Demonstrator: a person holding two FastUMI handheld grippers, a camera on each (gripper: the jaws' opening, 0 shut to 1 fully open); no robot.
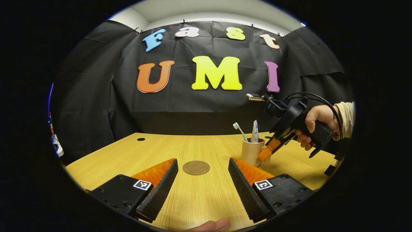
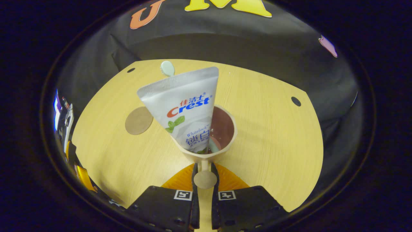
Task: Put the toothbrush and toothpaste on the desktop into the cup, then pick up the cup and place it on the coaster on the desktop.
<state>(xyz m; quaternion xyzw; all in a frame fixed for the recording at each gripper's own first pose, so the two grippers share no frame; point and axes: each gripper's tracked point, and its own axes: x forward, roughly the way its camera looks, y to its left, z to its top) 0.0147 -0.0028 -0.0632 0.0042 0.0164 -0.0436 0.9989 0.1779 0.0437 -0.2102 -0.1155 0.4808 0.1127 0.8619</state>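
Observation:
A beige cup (image 1: 250,152) stands on the wooden desktop (image 1: 199,196), right of centre in the left gripper view. A toothbrush (image 1: 239,129) and a white toothpaste tube (image 1: 255,131) stick up out of it. In the right gripper view, the cup (image 2: 225,141) is close ahead, with the tube (image 2: 185,106) leaning left and the brush head (image 2: 167,68) behind it. My right gripper (image 2: 204,168) is shut on the cup's handle (image 2: 205,179). The left gripper view shows that gripper (image 1: 265,153) at the cup's right side. The round brown coaster (image 1: 196,168) lies just beyond my open left gripper (image 1: 202,160); the coaster (image 2: 138,120) is left of the cup.
A hand in a beige sleeve (image 1: 317,120) holds the right gripper, its cable looping above. Cable holes (image 1: 141,139) (image 2: 295,101) are cut in the desk near its far edge. A fingertip (image 1: 212,225) shows at the bottom of the left gripper view.

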